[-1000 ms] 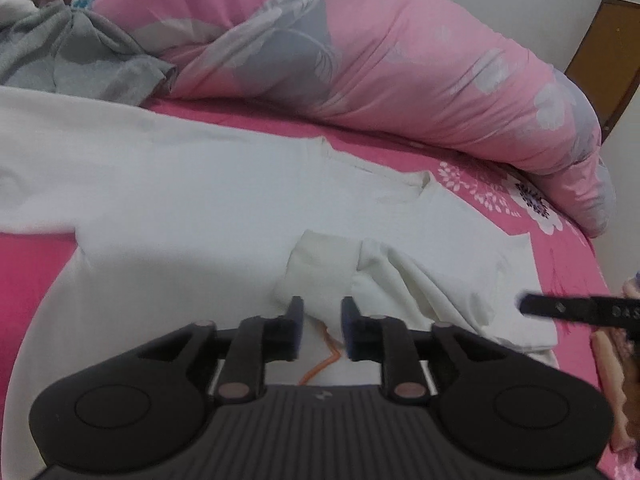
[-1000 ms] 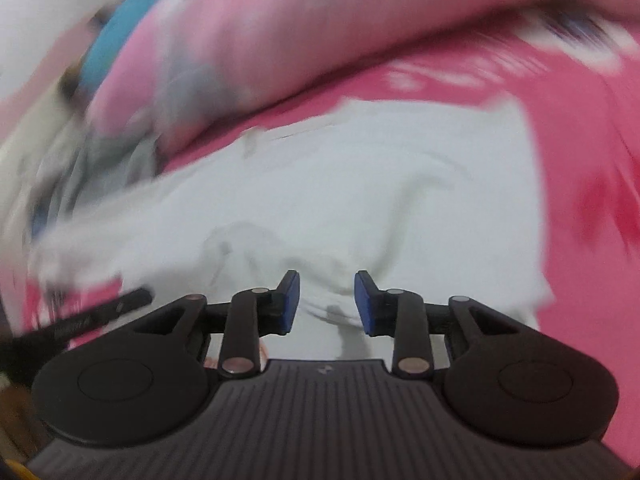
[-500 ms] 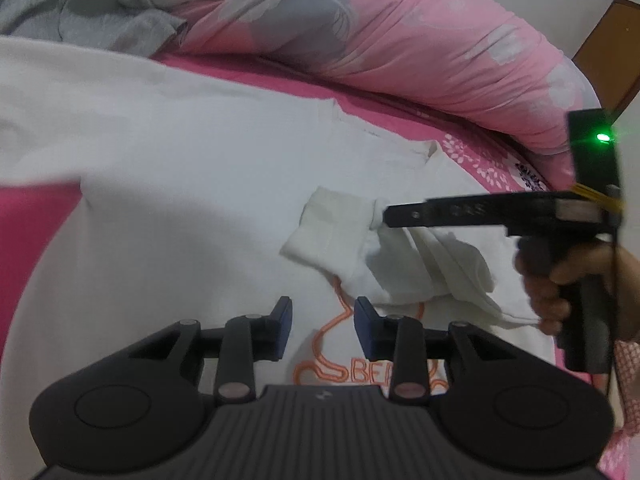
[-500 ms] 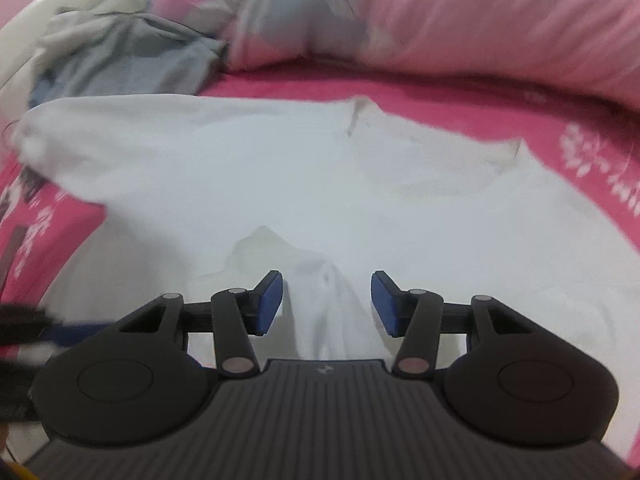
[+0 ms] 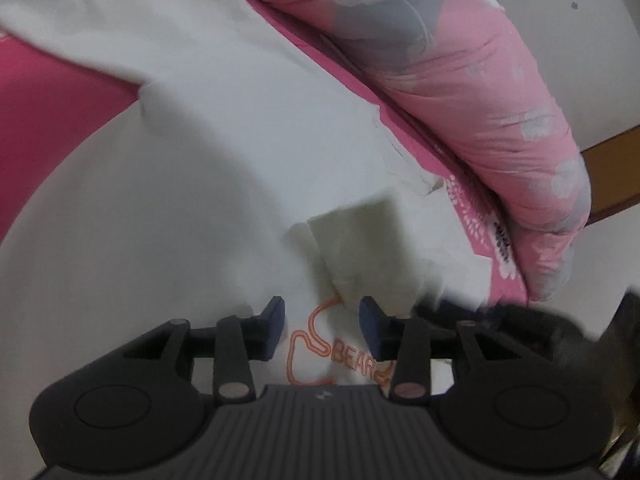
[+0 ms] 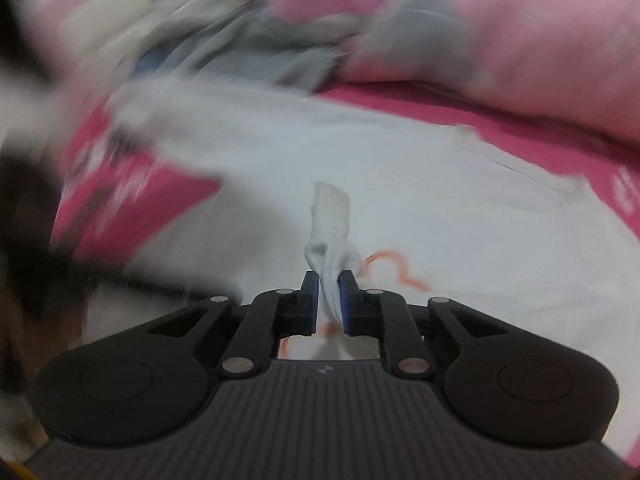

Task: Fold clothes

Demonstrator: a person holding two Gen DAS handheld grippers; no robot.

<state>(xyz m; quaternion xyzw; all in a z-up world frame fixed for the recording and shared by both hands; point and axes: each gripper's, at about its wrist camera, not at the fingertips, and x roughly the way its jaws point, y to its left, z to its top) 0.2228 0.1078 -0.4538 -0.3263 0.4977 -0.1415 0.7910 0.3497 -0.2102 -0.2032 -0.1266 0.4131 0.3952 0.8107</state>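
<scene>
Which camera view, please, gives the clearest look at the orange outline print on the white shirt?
The left wrist view: the orange outline print shows sharply there, with the letters BEAR between the open fingers. The right wrist view shows only a blurred orange squiggle beside the bunched white fabric.

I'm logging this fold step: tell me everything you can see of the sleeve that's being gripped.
The sleeve belongs to a white shirt spread on a pink bedsheet. It looks like soft knit with a ribbed cuff, bunched and doubled across the chest near an orange print. The right gripper pinches it; the left gripper is open, not touching.
</scene>
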